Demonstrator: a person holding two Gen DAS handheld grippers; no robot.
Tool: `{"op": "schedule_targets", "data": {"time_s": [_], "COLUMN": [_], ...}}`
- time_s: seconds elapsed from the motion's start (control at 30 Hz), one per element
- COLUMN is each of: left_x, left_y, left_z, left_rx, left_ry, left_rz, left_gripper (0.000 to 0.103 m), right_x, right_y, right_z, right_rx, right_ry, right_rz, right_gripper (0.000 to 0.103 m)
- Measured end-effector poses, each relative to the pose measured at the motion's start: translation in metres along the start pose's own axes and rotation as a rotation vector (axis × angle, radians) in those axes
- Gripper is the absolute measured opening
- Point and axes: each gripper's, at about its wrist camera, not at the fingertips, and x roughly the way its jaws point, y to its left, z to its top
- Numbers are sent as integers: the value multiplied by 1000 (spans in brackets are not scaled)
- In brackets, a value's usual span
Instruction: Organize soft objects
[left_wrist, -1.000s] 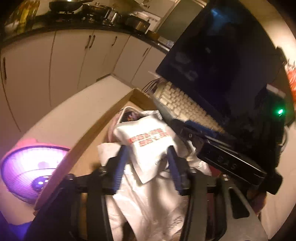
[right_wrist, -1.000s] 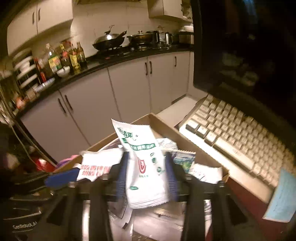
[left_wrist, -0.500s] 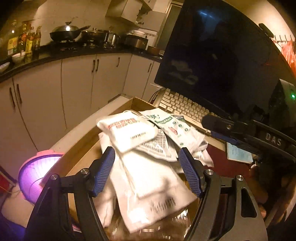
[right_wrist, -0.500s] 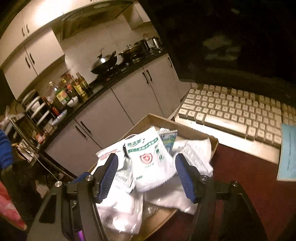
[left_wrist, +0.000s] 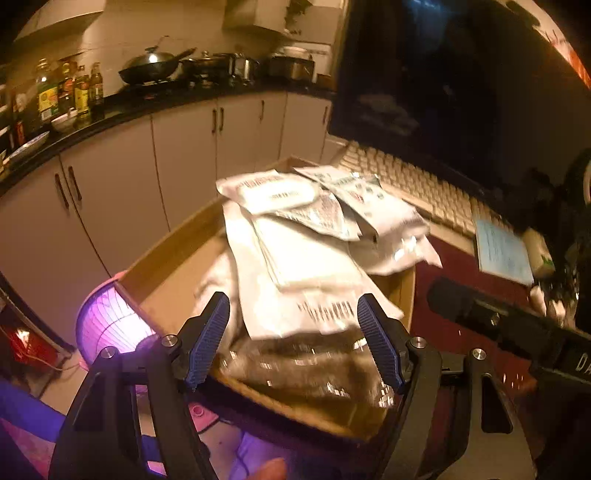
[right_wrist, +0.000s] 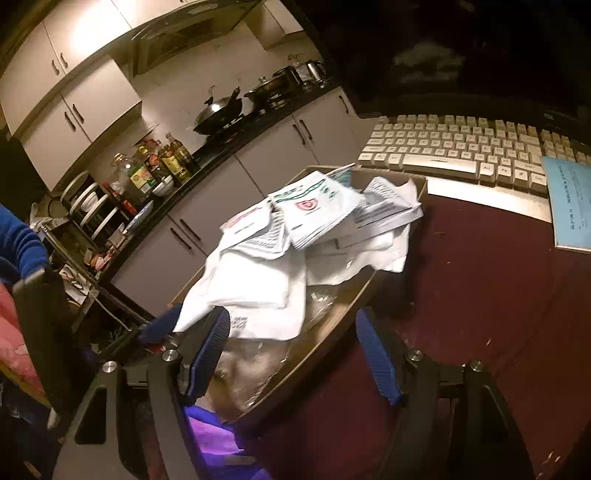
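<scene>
Packets (left_wrist: 295, 236) of soft white plastic lie heaped in a shallow cardboard box (left_wrist: 173, 254), the pile standing well above the rim and leaning toward the box's right wall. That lean is the worry, as I judge it: the top two pouches overhang the right edge beside the keyboard (left_wrist: 417, 184), and a nudge from either gripper could slide them out onto the dark red bench (right_wrist: 480, 277). The slick film would help them go — nothing pins the upper ones down. The clear wrapper (left_wrist: 306, 365) at the near end looks loose too, and could be dragged out by a finger that catches it.

Going left to right: a glowing purple fan (left_wrist: 110, 321) sits just outside the box's left near corner, low and close enough that a packet pushed off that side would land on it. The left gripper (left_wrist: 295, 339) has its jaws wide, with nothing pressed between them; the near end of the pile, a packet with a barcode, lies just beyond the fingertips. The right gripper (right_wrist: 291, 354) is over the box's near right corner with its jaws opening and empty; a white packet's corner droops close to its left finger, and whether it touches I cannot tell. Further right lies a blue paper (right_wrist: 570, 206), resting partly on the keyboard, clear of the heap.
</scene>
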Motion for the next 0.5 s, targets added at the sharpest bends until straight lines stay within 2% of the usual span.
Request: {"op": "schedule_targets", "data": {"time_s": [0.23, 0.5], "left_x": [-5, -9], "left_y": [1, 5], "left_z": [-8, -12], "left_rx": [24, 27], "left_ry": [35, 46], "left_rz": [76, 97], "left_gripper": [73, 73], "right_x": [-11, -8], "right_y": [8, 8], "right_z": [-5, -12], "right_rx": [-1, 26], "right_ry": [-23, 0], "right_rz": [-15, -16], "right_gripper": [71, 71]}}
